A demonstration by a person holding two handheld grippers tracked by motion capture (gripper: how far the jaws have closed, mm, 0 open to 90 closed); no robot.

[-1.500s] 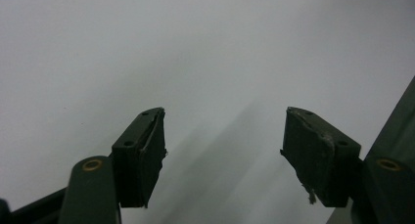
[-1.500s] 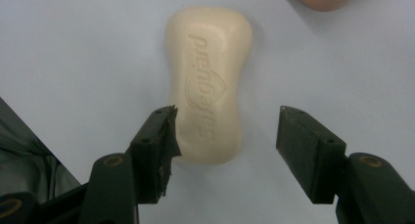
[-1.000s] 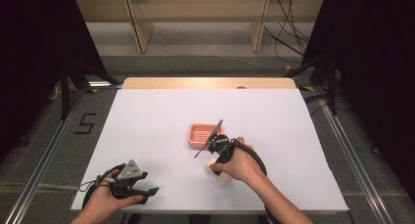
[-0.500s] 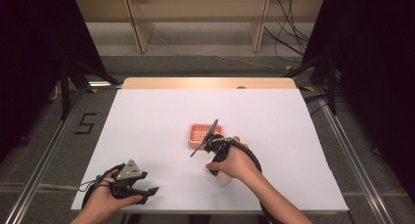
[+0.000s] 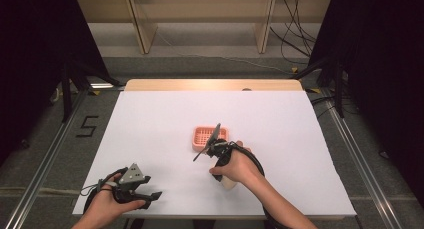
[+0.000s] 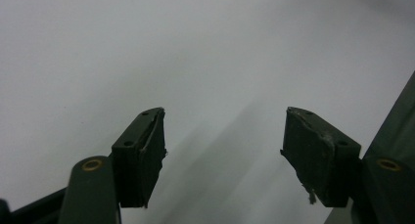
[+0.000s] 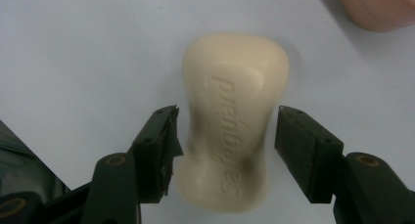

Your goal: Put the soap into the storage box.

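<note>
Straddling the cream soap bar (image 7: 229,121) with my right gripper (image 7: 226,150), jaws just closing but not yet touching, I see its long axis running straight ahead between them.

One camera hangs above the person's side, facing forward and down over the whole white bench (image 5: 165,119). Another rides each tool, close to the bench top: the left looks across bare surface, the right straight down on the soap (image 7: 230,121), whose end peeks out beneath the hand in the high view.
</note>
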